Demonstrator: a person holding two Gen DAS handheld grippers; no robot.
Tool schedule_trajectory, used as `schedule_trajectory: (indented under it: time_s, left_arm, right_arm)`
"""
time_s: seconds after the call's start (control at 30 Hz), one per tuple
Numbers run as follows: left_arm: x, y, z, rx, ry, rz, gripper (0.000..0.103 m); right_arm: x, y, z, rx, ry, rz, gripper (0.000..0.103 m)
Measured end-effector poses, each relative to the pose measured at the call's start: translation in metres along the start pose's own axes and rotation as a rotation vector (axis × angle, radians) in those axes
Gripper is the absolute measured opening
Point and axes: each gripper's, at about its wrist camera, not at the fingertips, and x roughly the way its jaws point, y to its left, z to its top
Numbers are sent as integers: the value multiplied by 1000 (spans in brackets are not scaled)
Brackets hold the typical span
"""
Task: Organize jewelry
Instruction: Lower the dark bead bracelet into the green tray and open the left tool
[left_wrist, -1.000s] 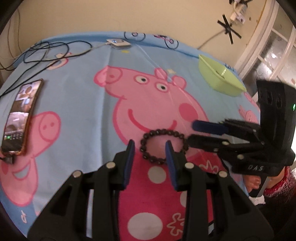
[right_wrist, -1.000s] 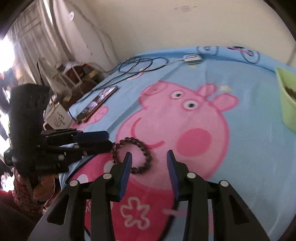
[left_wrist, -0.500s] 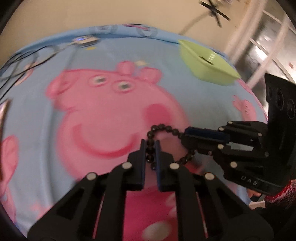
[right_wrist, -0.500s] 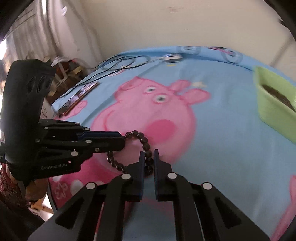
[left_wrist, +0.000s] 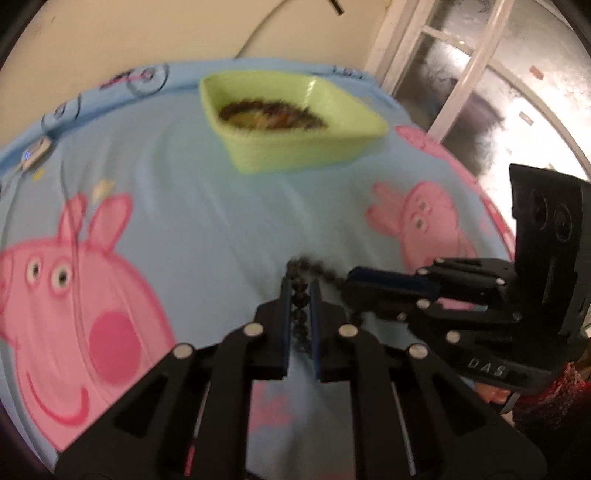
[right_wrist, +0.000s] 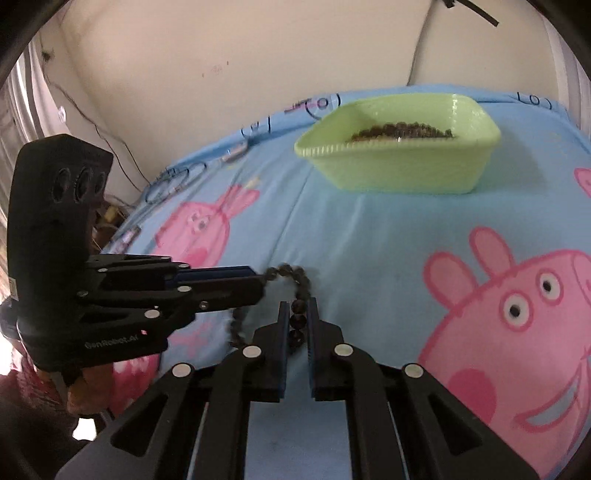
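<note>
Left wrist view: left gripper (left_wrist: 300, 295) and right gripper (left_wrist: 345, 286) both pinch the dark round-beaded bracelet (left_wrist: 300, 291), lifted over the cloth. Carrying step; next, reach the far light-green plastic tray (left_wrist: 295, 147) and release together.

Blurred dark heap inside the green tray (left_wrist: 295, 155), its pieces too indistinct to identify.

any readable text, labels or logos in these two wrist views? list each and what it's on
"DAS": raised letters on the body of the right gripper, seen from the left wrist.
"GenRobot.AI": pale print on the body of the left gripper, seen from the right wrist; slightly blurred.
Dark outline marks along the far edge of the blue Peppa Pig sheet: not readable as text.
</note>
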Motion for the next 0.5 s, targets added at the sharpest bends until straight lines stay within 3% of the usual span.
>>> schedule_trajectory:
  time_s: [0.3,0.5]
  left_arm:
    - [-26,-1,85,47,-148,46,9]
    - [12,29,139,7,-135,94,9]
  right_arm:
    - [-29,-12,77,-64,-210,-27,0]
    - [-1,-40,113,-12,-203,-69,0]
